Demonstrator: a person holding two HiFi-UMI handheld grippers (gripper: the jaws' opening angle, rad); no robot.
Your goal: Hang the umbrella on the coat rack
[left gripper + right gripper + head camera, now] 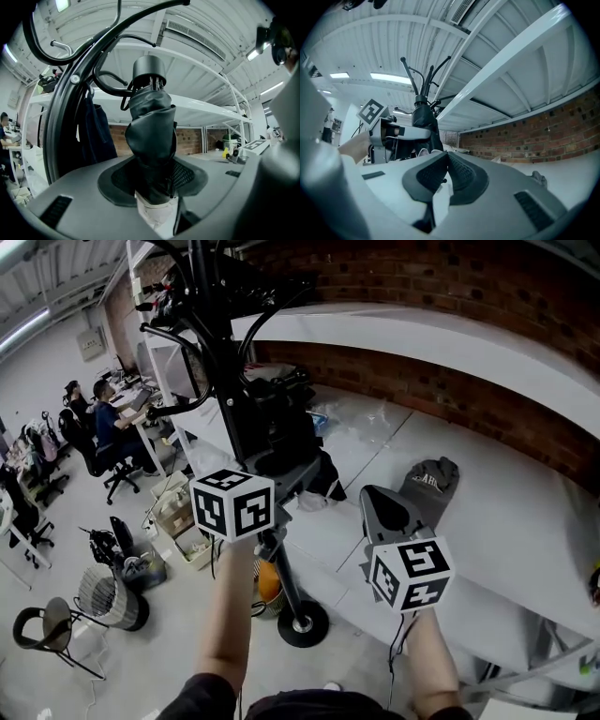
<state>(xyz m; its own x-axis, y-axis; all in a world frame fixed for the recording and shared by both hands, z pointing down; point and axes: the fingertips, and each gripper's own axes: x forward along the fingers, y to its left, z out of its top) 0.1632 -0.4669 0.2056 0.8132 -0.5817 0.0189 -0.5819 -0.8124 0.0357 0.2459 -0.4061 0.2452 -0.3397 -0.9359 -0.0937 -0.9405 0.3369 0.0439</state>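
The black folded umbrella (150,140) stands upright between the jaws of my left gripper (152,185), which is shut on it low down; its round cap (149,70) points up. The black coat rack (65,103) rises just left of it, its curved hooks (108,79) arching over and behind the cap. In the head view the left gripper's marker cube (232,504) sits against the rack's pole (225,381), above the round base (302,624). My right gripper (444,171) is shut with nothing in it, off to the right (382,507), and looks at the umbrella (423,117).
A dark garment (96,136) hangs on the rack. A long white table (487,521) with a grey cap (429,479) runs along the brick wall (450,381). A wire basket (103,596) and boxes (178,521) lie on the floor at left. People sit at desks (103,423) farther off.
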